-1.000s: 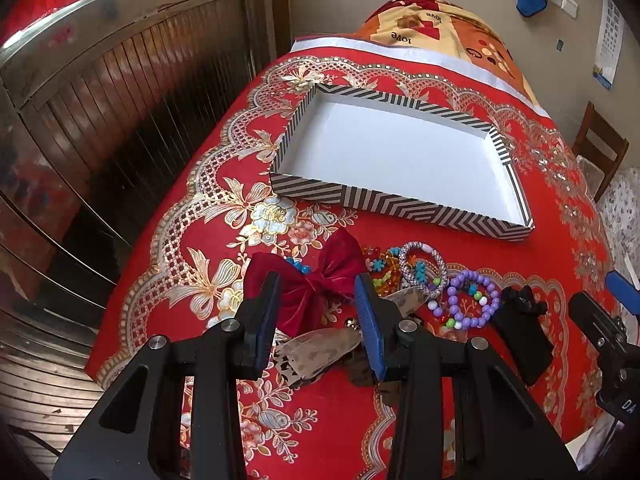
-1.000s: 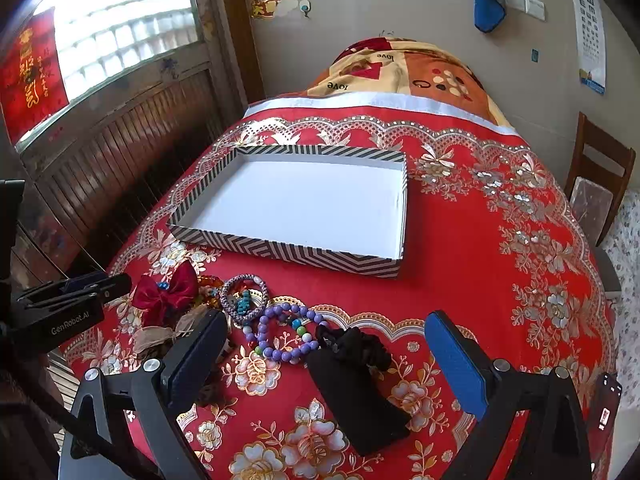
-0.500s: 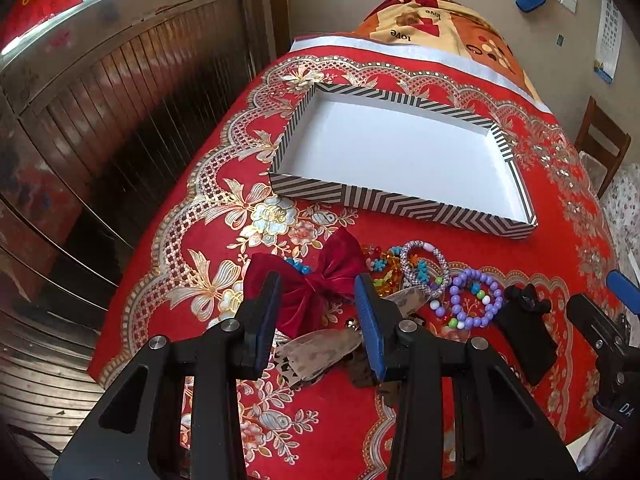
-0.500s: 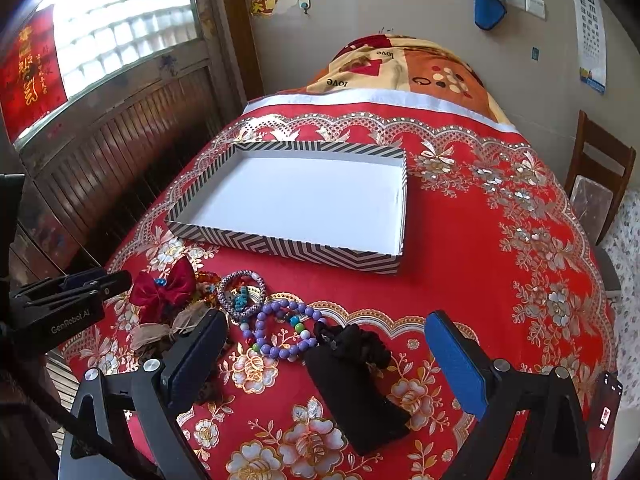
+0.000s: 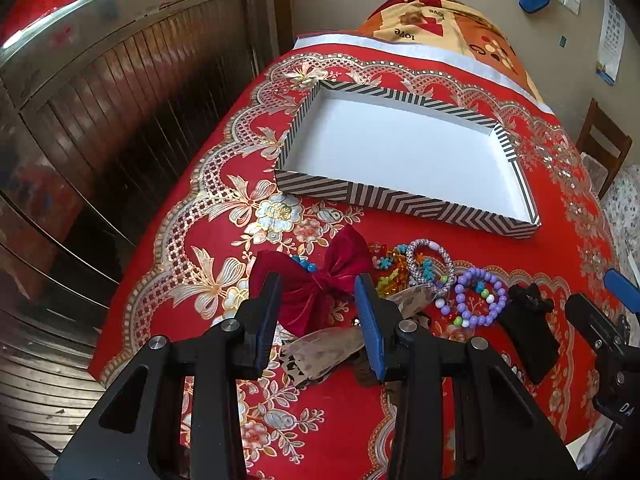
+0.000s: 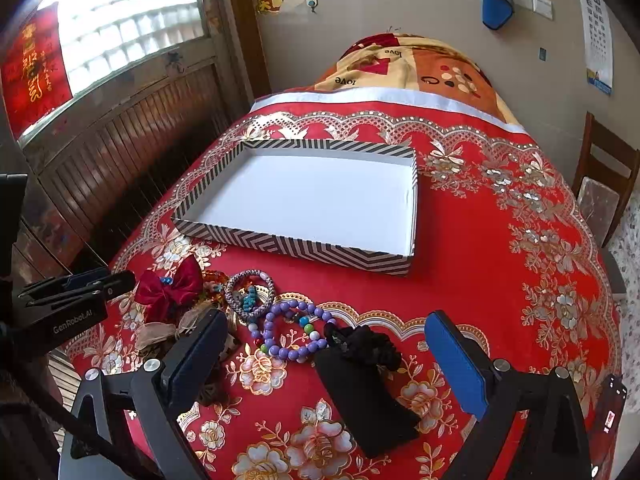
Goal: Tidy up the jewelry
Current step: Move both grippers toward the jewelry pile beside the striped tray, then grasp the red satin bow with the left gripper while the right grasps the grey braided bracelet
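Note:
A shallow striped tray [image 5: 384,196] with a white floor stands on the red tablecloth; it also shows in the right wrist view [image 6: 304,246]. In front of it lie a dark red bow [image 5: 316,288] [image 6: 168,286], a braided bracelet [image 5: 432,268] [image 6: 250,292], a purple bead bracelet [image 5: 480,298] [image 6: 294,332], orange beads [image 5: 386,276] and a black pouch [image 5: 528,332] [image 6: 364,384]. My left gripper [image 5: 318,300] is open, its tips on either side of the bow. My right gripper [image 6: 320,348] is wide open above the purple bracelet and pouch.
A beige ribbon piece [image 5: 324,346] lies under the left gripper. The table's left edge [image 5: 132,280] drops off toward a wooden wall. A wooden chair [image 6: 604,184] stands at the right. A patterned blanket [image 6: 408,68] lies behind the table.
Both grippers have barely moved; the right one has crept slightly forward toward the jewelry. Nothing was picked up.

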A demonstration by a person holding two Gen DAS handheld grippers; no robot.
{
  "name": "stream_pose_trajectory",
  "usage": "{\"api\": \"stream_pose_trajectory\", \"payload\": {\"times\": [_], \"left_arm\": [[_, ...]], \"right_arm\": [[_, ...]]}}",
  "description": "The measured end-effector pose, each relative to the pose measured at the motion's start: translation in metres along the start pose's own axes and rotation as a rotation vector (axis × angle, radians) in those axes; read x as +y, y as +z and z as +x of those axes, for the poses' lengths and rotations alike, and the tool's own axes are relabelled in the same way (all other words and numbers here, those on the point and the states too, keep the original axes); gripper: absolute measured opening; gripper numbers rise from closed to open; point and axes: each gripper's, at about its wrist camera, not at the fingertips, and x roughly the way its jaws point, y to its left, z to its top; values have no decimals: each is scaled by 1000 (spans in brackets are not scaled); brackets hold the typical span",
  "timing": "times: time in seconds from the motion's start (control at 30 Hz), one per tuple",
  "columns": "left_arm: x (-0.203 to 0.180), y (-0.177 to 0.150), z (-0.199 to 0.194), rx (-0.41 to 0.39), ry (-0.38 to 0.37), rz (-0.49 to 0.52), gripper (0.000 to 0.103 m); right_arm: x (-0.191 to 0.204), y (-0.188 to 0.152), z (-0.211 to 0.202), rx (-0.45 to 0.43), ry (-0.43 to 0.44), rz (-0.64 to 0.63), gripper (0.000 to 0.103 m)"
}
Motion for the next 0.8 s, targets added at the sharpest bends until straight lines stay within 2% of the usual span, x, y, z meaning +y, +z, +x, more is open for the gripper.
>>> {"api": "stream_pose_trajectory", "payload": {"times": [0.53,0.67,0.8], "left_arm": [[10,2,6,28,3,-10,37],[22,6,8,35,4,-41,37],[43,12,14,77,-34,-99,37]], "right_arm": [[0,1,6,20,8,-6,98],[-3,0,9,27,8,-1,98],[-7,0,12,35,17,8,98]]}}
